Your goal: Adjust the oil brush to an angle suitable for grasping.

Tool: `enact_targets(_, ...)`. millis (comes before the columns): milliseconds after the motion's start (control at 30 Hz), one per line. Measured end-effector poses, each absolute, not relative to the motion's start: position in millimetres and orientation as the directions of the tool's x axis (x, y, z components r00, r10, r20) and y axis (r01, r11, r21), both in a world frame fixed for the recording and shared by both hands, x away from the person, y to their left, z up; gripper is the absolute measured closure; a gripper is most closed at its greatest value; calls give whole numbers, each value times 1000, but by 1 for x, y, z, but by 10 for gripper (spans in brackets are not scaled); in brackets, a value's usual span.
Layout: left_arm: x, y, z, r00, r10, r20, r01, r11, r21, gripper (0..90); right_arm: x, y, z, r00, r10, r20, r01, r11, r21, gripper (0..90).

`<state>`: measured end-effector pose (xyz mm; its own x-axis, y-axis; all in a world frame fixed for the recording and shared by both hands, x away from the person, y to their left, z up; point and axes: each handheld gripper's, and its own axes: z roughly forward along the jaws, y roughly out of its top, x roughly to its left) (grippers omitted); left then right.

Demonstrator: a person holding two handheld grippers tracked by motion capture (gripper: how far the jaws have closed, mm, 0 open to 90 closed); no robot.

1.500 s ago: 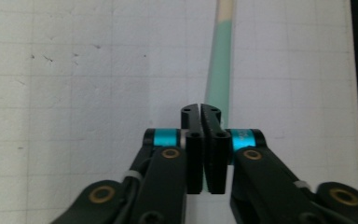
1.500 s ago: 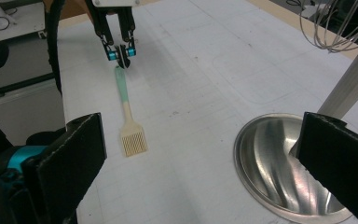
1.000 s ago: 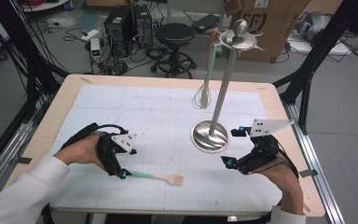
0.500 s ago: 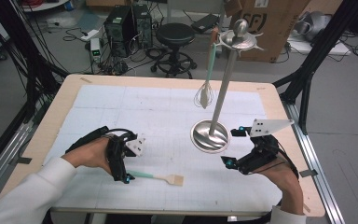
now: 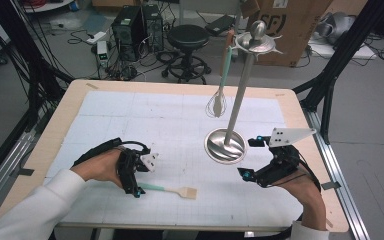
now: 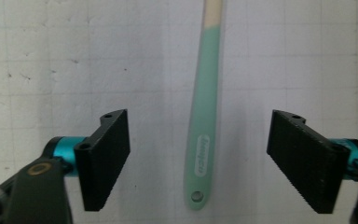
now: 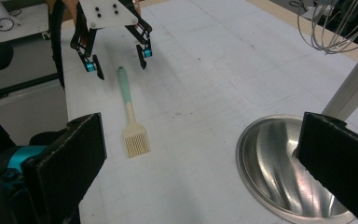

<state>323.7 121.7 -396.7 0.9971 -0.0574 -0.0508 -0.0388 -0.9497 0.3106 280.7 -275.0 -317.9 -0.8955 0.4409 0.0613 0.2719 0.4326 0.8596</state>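
Note:
A basting brush (image 5: 172, 190) with a mint-green handle and a tan head lies flat on the white grid mat near the table's front edge. My left gripper (image 5: 136, 190) points down over the handle's end. The handle (image 6: 204, 130) runs between the two pads without touching either. The jaws have just been closing and still stand wide apart. From the right gripper view, the left gripper (image 7: 117, 58) straddles the handle tip of the brush (image 7: 131, 116). My right gripper (image 5: 248, 158) rests open beside the metal stand's round base (image 5: 225, 145), with nothing between its jaws.
A tall metal stand rises from the base (image 7: 279, 172). A wire whisk (image 5: 217, 102) with a green handle hangs from its top disc. The mat (image 5: 180, 125) covers most of the wooden table. A stool, computers and a cardboard box stand on the floor beyond the far edge.
My left hand has shifted slightly right and lower, bringing its gripper down over the brush handle's end. The brush and the right gripper have not moved.

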Motion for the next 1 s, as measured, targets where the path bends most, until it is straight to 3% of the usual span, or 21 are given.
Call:
enact_targets(133, 324, 122, -399, 997, -59, -53, -42, -958, 284, 278, 281, -275, -318, -897, 438, 63, 271, 430, 861, 2)
enact_targets(600, 324, 119, -406, 994, -67, -91, -46, -975, 219, 569, 281, -277, -318, -900, 431, 70, 266, 414, 870, 2)
enact_targets(800, 321, 116, -406, 997, -71, -32, -63, -979, 195, 719, 281, -277, -318, -900, 430, 75, 269, 411, 871, 2)
enact_targets(1000, 313, 113, -406, 995, -103, 20, -105, -979, 173, 758, 282, -277, -318, -899, 431, 74, 269, 414, 870, 2)
